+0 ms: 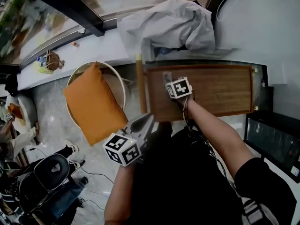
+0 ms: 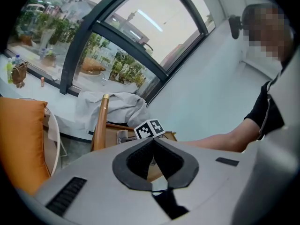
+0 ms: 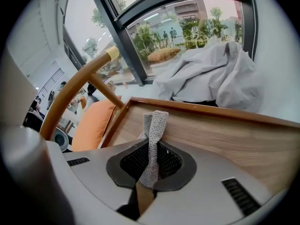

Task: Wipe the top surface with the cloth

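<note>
Head view and both gripper views. The right gripper is clamped on a strip of grey knitted cloth, which stands up between its jaws. Gripper and cloth sit over the left part of the wooden tabletop, a board with a raised rim. The left gripper is off the board's near left corner, jaws pressed together at the tips with nothing between them. Left: an orange cushion on a round chair. Far: a crumpled grey sheet.

Right gripper over wooden top, left gripper near cushion.
</note>
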Motion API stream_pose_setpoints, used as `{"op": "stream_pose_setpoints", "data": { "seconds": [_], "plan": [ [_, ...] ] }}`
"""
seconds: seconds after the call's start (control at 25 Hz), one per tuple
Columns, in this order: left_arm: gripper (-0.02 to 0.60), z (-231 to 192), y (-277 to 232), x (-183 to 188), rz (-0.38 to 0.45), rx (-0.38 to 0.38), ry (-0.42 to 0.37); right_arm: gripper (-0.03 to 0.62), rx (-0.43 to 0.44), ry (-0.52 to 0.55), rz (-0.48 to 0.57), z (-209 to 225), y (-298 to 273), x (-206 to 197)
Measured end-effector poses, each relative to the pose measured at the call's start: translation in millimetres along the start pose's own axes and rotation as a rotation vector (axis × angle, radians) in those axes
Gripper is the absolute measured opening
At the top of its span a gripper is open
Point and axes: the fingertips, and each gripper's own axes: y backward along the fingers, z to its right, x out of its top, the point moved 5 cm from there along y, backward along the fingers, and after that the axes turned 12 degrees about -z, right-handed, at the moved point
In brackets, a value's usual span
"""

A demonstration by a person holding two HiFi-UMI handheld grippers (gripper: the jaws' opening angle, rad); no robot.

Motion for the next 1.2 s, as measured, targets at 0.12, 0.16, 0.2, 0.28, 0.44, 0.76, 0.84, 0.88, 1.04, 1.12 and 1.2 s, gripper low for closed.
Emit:
{"op": "stream_pose_setpoints", "data": {
  "seconds": [0.12,0.16,0.2,0.28,0.44,0.76,0.84,0.88,1.04,1.12,1.2],
  "plan": [
    [0.011,11,-14,3,-0.017,-0.014,-0.012,0.041,-0.017,-0.028,-0.001,22,10,-10],
    [0.011,15,-19,5,-0.021,-0.018,-0.016,0.041,-0.023,-0.037,-0.001,30,13,-14],
    [0.011,19,-24,5,-0.026,-0.021,-0.020,0.041,-0.029,-0.047,-0.003,39,16,-18],
    [0.011,28,-34,7,-0.037,-0.028,-0.029,0.041,-0.040,-0.068,-0.004,55,24,-28],
    [0.011,44,-56,7,-0.070,-0.033,-0.043,0.041,-0.051,-0.114,0.002,89,39,-45],
    [0.011,83,-102,5,-0.114,-0.055,-0.076,0.041,-0.086,-0.175,0.005,153,67,-76],
    [0.011,90,-112,5,-0.132,-0.042,-0.102,0.041,-0.095,-0.181,0.009,168,74,-83],
    [0.011,94,-118,5,-0.140,-0.038,-0.112,0.041,-0.102,-0.181,0.012,176,77,-85],
    [0.011,104,-142,4,-0.157,-0.056,-0.106,0.041,-0.126,-0.187,0.022,205,89,-94],
    [0.011,111,-153,3,-0.167,-0.064,-0.106,0.041,-0.135,-0.200,0.022,219,95,-100],
    [0.011,119,-162,4,-0.173,-0.075,-0.112,0.041,-0.146,-0.214,0.023,234,102,-108]
  ]
}}
